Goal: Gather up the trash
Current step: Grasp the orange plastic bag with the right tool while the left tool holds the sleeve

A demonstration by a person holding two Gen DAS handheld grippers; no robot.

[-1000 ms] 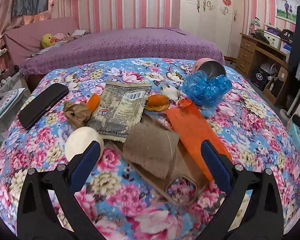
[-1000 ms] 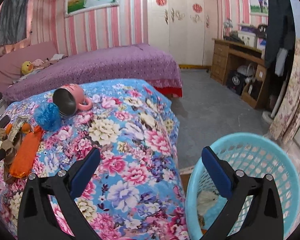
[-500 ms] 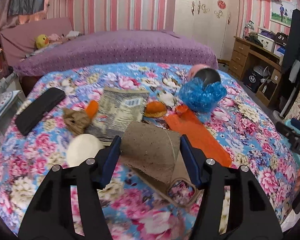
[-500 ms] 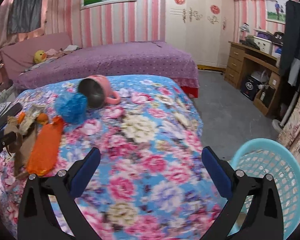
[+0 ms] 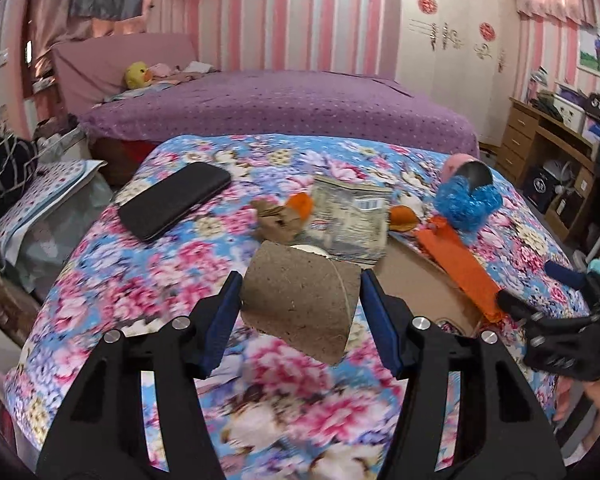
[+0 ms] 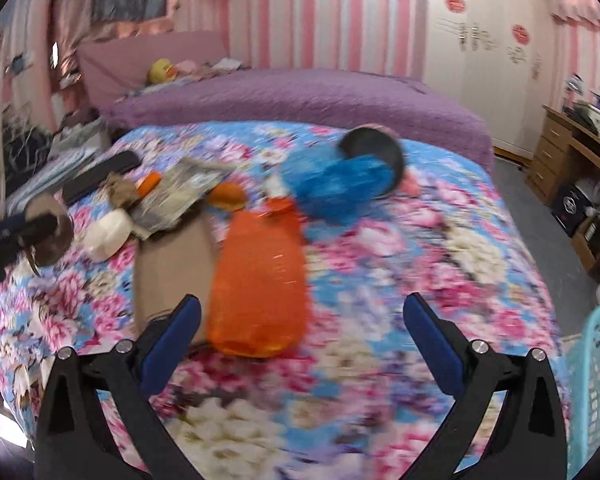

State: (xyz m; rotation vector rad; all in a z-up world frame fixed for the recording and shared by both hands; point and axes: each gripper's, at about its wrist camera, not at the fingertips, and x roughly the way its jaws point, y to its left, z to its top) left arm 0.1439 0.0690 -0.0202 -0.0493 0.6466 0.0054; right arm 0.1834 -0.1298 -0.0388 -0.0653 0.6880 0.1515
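My left gripper (image 5: pixel 300 316) is shut on a grey-brown cardboard roll (image 5: pixel 300 308) and holds it above the floral bed cover; it also shows at the left of the right wrist view (image 6: pixel 48 236). My right gripper (image 6: pixel 300 344) is open and empty, just in front of an orange bag (image 6: pixel 256 280) lying on a flat cardboard piece (image 6: pixel 172 264). Behind lie a white ball (image 6: pixel 108 232), a foil wrapper (image 5: pixel 352 216), crumpled brown paper (image 5: pixel 276 220), orange peels (image 5: pixel 404 216) and a blue plastic wad (image 6: pixel 340 188). The turquoise basket (image 6: pixel 596 392) is at the right edge.
A black phone (image 5: pixel 172 200) lies at the bed's left. A pink mug (image 5: pixel 466 168) lies on its side behind the blue wad. A purple bed stands behind, a wooden desk (image 5: pixel 548 140) at the right, clutter on the left floor.
My left gripper closed on the cardboard roll and lifted it off the pile. My right gripper swung left from the basket to the trash on the bed, still open.
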